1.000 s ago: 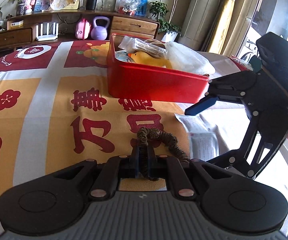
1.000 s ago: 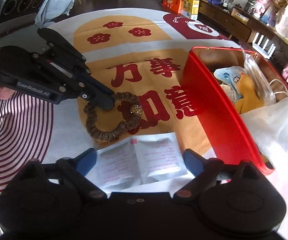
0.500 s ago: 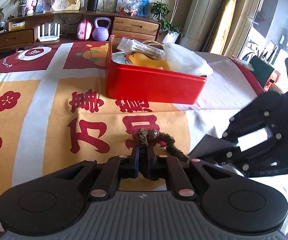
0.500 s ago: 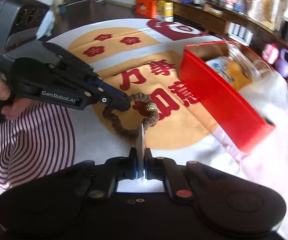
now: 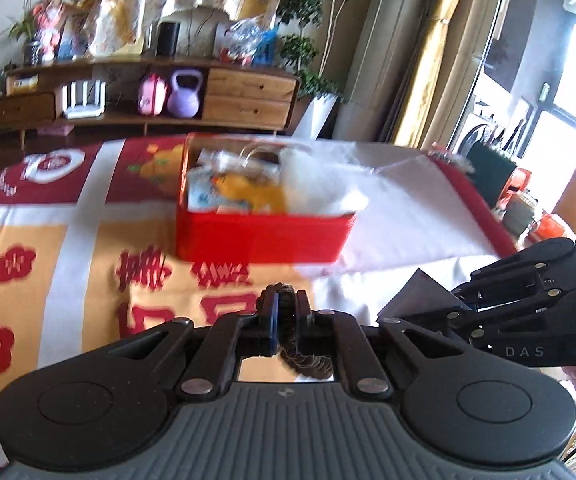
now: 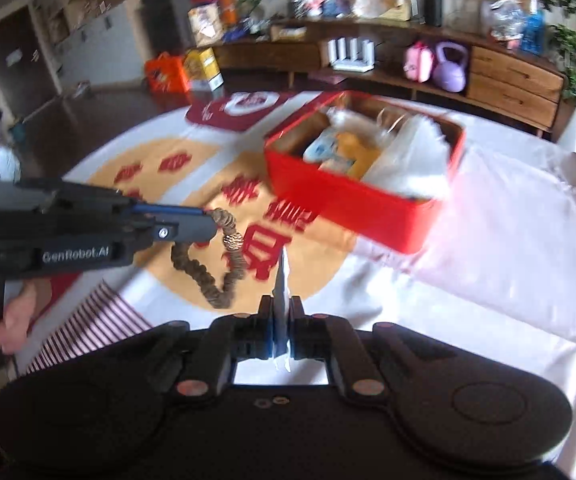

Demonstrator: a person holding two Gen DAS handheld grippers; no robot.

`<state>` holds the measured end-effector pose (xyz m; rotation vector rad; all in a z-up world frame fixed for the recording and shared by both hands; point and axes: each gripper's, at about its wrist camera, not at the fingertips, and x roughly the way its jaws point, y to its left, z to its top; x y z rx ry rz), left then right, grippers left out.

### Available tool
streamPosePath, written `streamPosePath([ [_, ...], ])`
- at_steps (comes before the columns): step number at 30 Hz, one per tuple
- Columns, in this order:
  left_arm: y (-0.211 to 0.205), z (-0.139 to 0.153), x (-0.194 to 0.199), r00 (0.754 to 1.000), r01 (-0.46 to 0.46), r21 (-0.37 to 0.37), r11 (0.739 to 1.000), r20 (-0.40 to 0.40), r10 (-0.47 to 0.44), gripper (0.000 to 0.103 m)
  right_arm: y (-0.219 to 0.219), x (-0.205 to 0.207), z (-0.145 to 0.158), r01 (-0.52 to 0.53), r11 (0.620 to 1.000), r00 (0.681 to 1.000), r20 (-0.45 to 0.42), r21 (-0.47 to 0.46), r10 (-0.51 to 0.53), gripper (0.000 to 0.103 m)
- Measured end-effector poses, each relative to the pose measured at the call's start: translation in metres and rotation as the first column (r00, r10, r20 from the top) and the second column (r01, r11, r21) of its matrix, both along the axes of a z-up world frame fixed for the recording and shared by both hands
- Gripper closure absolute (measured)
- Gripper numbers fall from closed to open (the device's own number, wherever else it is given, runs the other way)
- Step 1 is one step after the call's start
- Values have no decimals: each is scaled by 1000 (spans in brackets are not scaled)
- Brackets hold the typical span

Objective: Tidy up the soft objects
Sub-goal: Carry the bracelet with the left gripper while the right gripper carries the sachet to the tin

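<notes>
Left gripper [image 5: 284,322] pinches scrunchie [image 6: 224,264]; right gripper [image 6: 282,330] clamps thin packet [image 6: 282,280] (edge-on) — either could slip short of the red box [image 6: 352,196].

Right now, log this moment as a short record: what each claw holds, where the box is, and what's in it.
left claw: shut on brown scrunchie, which hangs lifted off the cloth
right claw: shut on white packet, seen edge-on
red box: on the patterned tablecloth, ahead of both claws, open-topped
box contents: yellow soft item, white plastic bag, other pieces too blurred to name
image quality: motion blur in both views
</notes>
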<state>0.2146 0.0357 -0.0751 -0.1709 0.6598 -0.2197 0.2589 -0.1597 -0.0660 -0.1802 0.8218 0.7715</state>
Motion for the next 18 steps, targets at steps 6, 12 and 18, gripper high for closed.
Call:
streamPosePath([
  [6,-11,44,9,997,23,28,999,75,-25,95,-3,5,39,37,998,997,64,41,-39,97],
  [12,-17,83,29,990,32,52,998,134,-38,95,2,24,66,67,997,990,123,40,-72,97],
  [18,-21,102,62,989,20,69,997,143,-30,95,11,62,73,128,990,983,125,52,-133,96],
])
